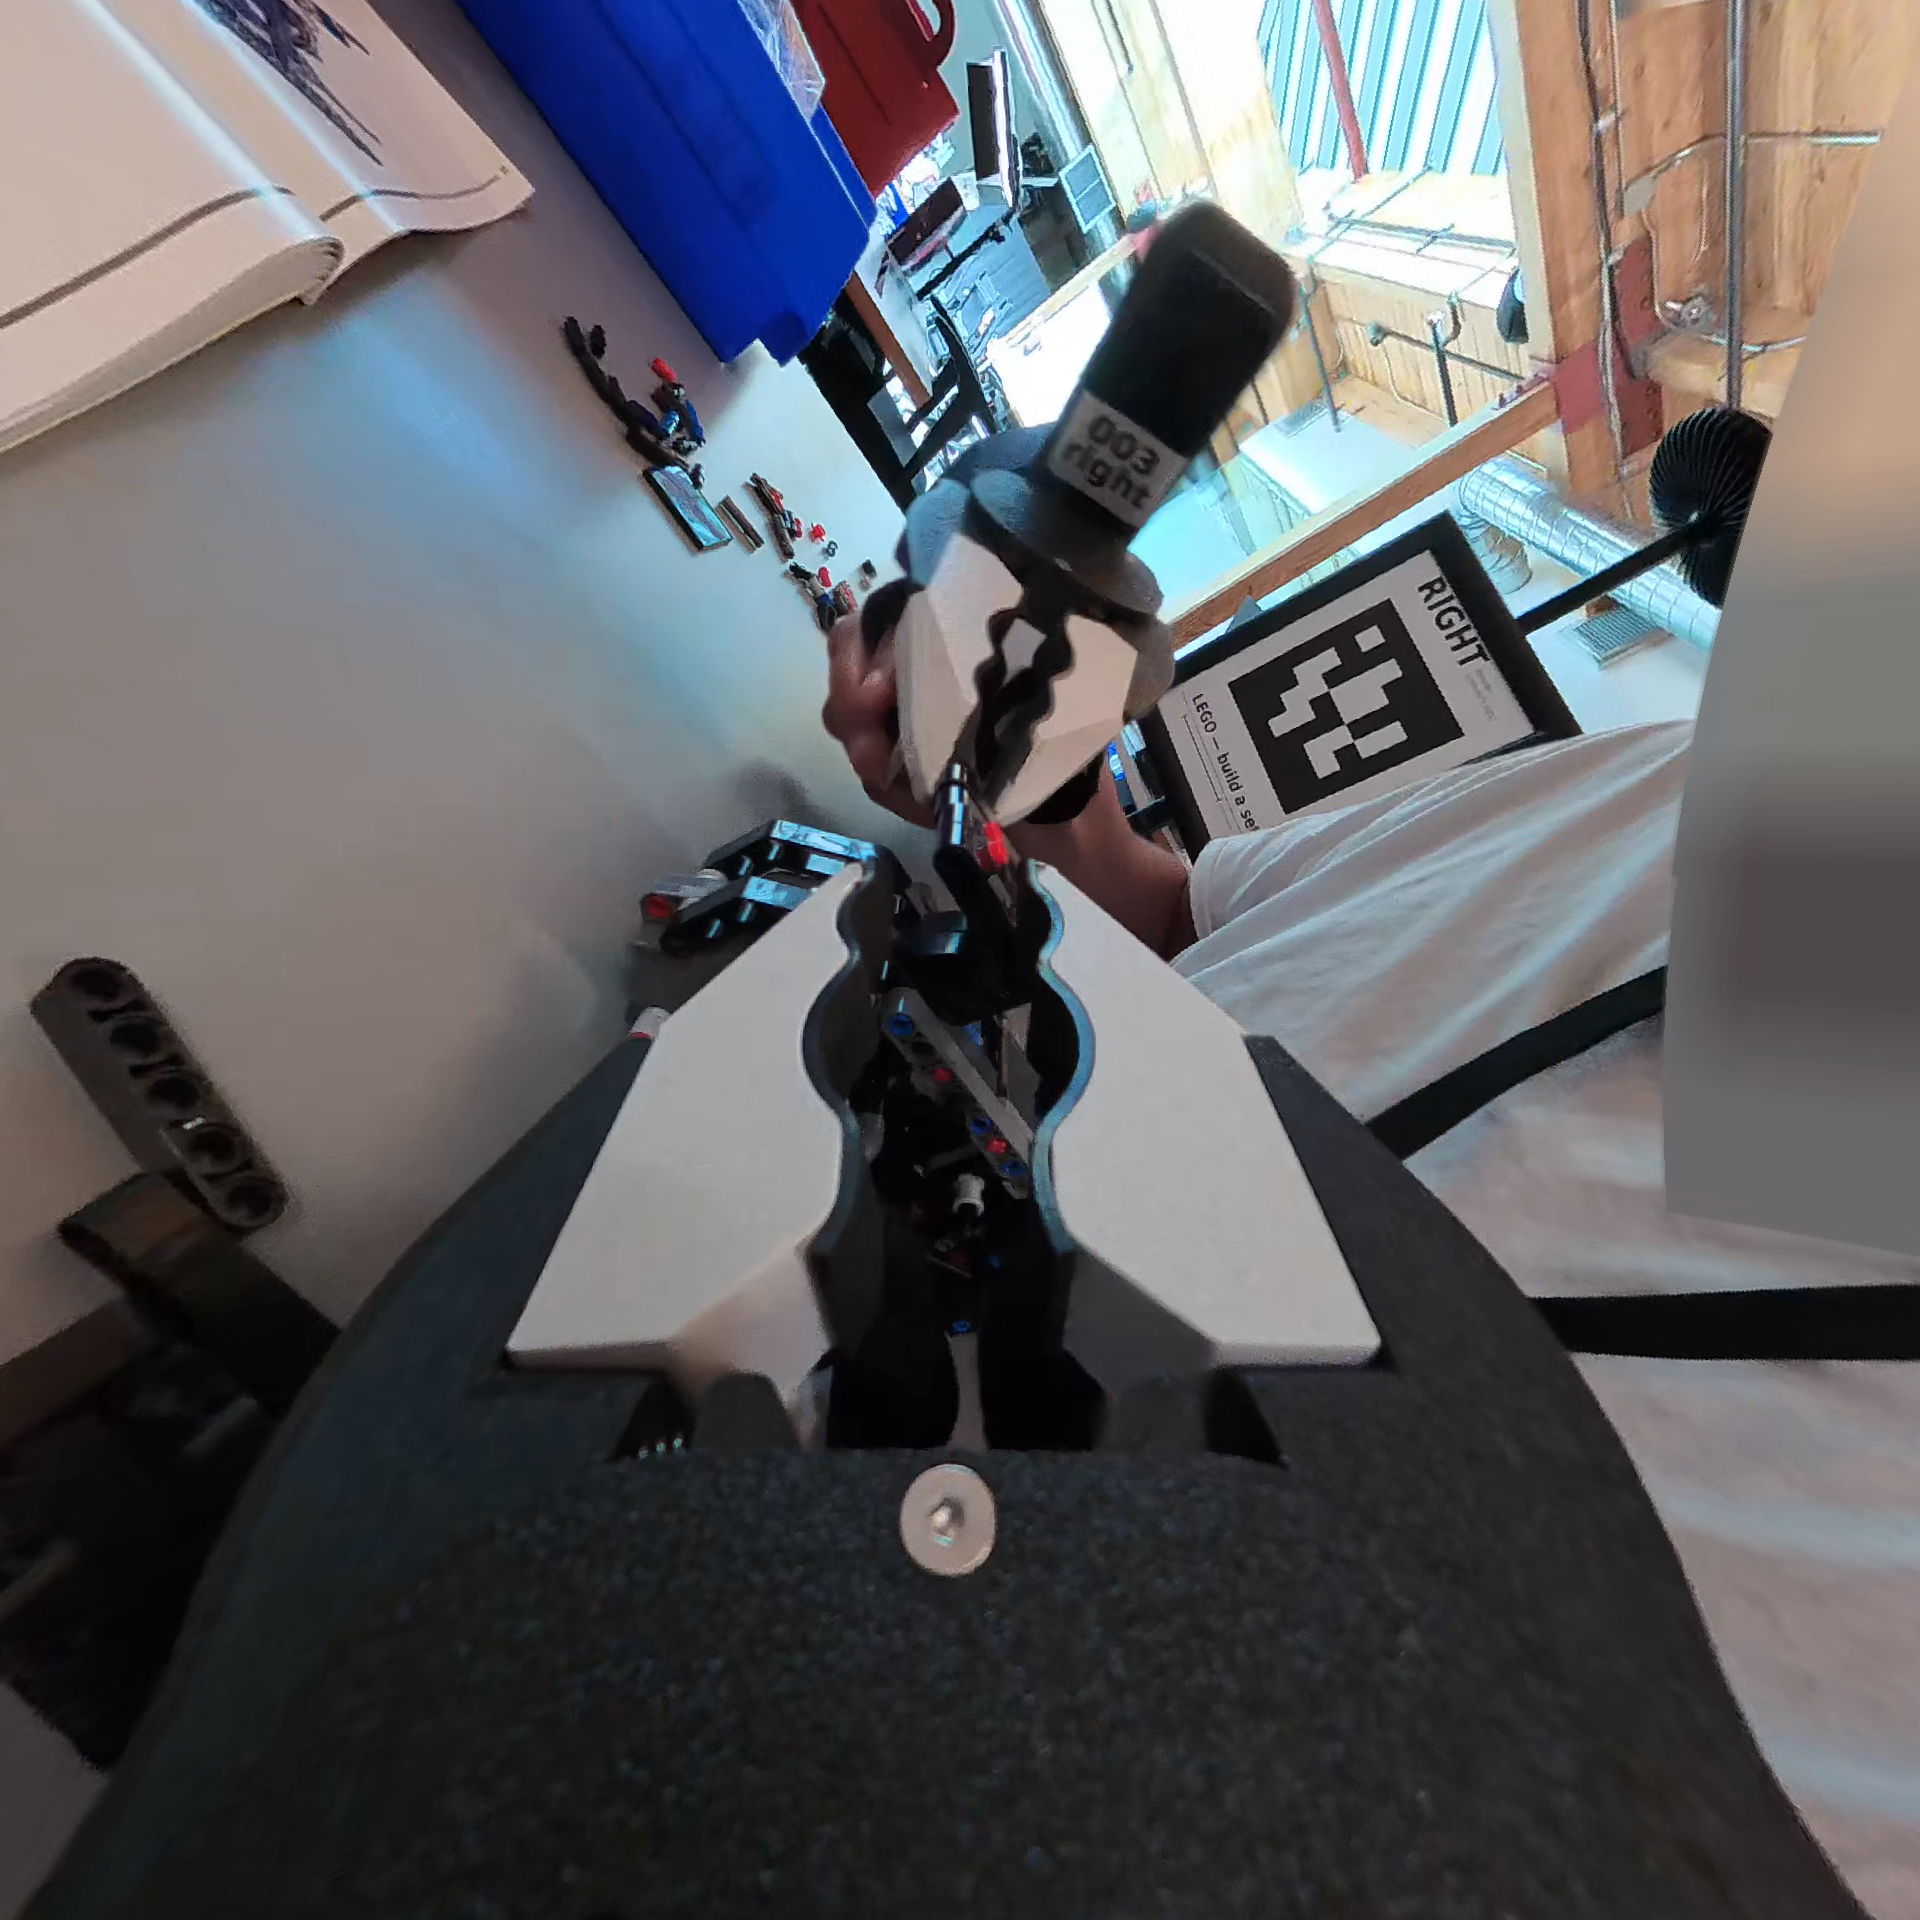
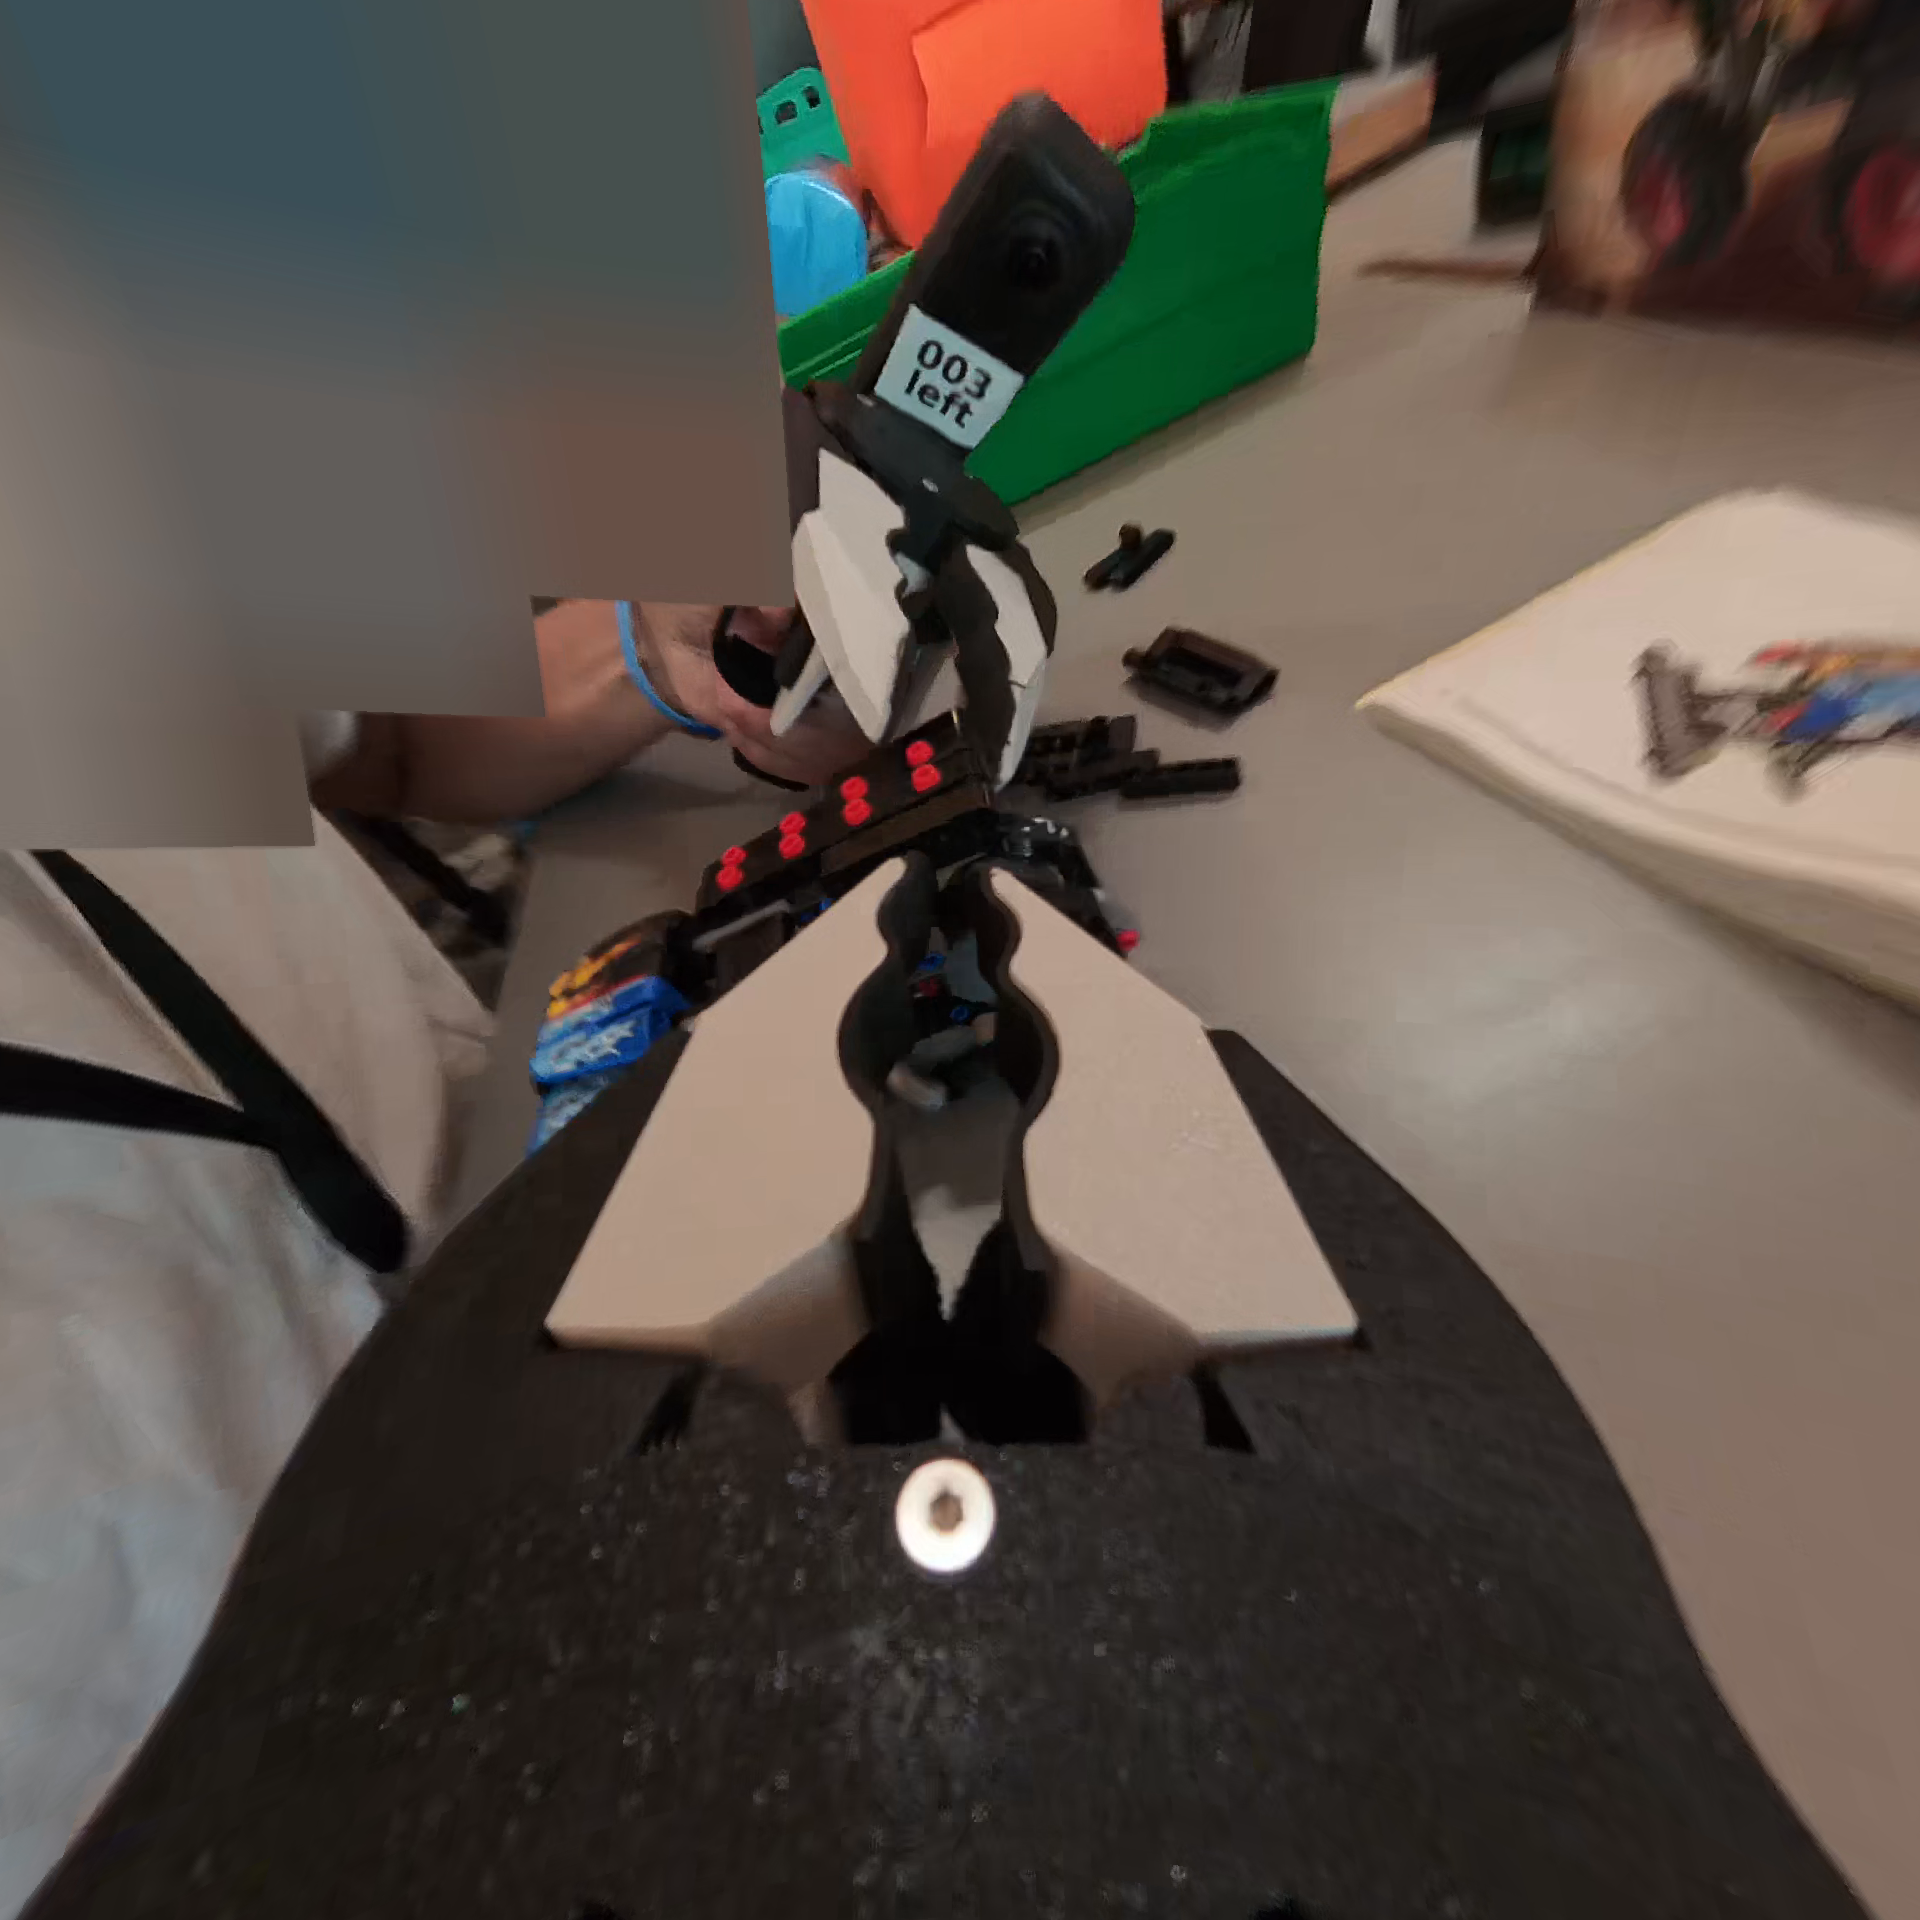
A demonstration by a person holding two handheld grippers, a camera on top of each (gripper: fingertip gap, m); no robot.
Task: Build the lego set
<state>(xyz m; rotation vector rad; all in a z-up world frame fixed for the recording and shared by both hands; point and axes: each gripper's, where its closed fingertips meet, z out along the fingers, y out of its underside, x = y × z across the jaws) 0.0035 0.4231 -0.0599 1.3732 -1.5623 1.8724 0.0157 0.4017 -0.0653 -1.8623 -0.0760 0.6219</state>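
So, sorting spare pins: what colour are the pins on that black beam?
Red pins, clearest in the right wrist view.

Wrist cameras face each other, close over tabletop [image 2: 1455, 831] (left view rolled sideways); both share lego assembly [image 1: 956, 1081].

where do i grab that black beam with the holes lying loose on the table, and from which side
Take the black beam across its two long sides near the middle hole, coming straight down from above. It lies flat on the table, holes up, so its narrow width suits a tool's span; the rounded ends would likely slip.
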